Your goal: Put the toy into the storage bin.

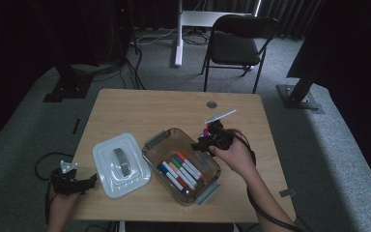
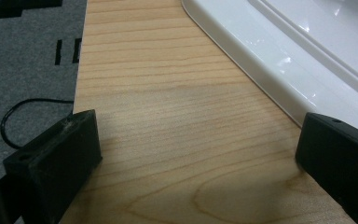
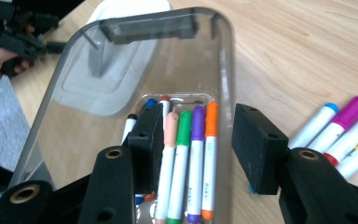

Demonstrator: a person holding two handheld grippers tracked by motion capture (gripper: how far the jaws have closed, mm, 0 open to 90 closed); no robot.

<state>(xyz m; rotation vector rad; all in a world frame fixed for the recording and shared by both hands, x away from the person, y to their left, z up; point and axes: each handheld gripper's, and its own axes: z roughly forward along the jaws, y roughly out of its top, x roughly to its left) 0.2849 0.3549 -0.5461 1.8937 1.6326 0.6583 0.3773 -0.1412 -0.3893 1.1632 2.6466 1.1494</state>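
High view looking forward and down over table (image 1: 125, 104), gripper views close above it, sharing white lid (image 2: 279, 51) and clear box (image 3: 135, 70).

markers (image 1: 181, 169) in box (image 1: 150, 155), lid (image 1: 121, 164) left of it, on table (image 1: 140, 106)

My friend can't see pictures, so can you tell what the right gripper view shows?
The right tool hangs open and empty over a clear plastic box with markers lying in a row inside. More markers lie loose on the wooden table beside the box, and a white lid sits behind it.
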